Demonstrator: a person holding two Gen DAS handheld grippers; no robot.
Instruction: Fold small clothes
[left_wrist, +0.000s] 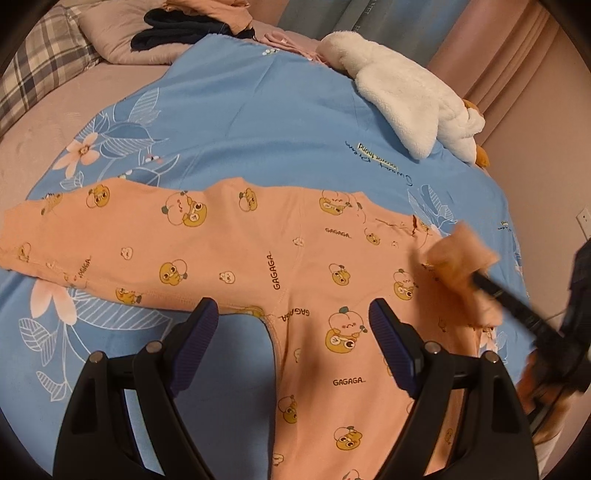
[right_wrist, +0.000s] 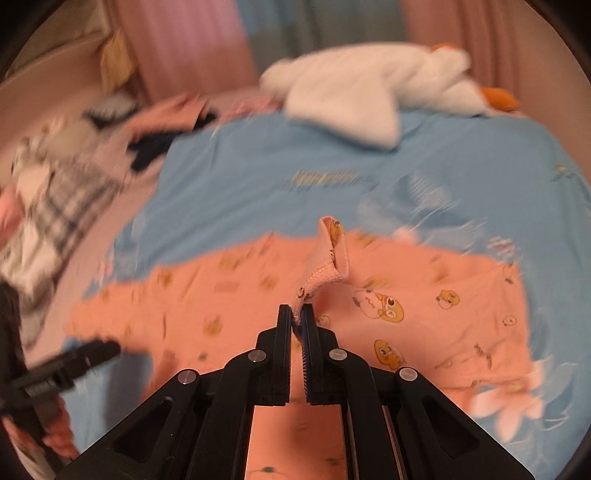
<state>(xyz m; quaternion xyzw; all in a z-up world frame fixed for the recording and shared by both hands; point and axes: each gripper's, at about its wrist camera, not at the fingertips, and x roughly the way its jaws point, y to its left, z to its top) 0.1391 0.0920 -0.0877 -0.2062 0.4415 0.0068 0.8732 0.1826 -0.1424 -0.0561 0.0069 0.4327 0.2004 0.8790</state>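
Note:
A small peach-pink shirt (left_wrist: 258, 251) printed with cartoon bears and "GAGAGA" lies spread flat on a blue floral sheet (left_wrist: 258, 122). One sleeve runs out to the left. My left gripper (left_wrist: 291, 325) is open, its jaws wide apart just above the shirt's armpit and body, holding nothing. My right gripper (right_wrist: 297, 314) is shut on the ribbed cuff of the shirt's other sleeve (right_wrist: 328, 266) and holds it lifted above the shirt. In the left wrist view the right gripper (left_wrist: 476, 277) shows at the right with the raised cuff (left_wrist: 458, 254), blurred.
A white plush goose (left_wrist: 406, 103) lies on the sheet at the far right. A pile of dark and pink clothes (left_wrist: 184, 26) sits at the far end by a pink pillow (left_wrist: 110, 37) and a plaid pillow (left_wrist: 40, 74). Pink curtains (right_wrist: 192, 48) hang behind the bed.

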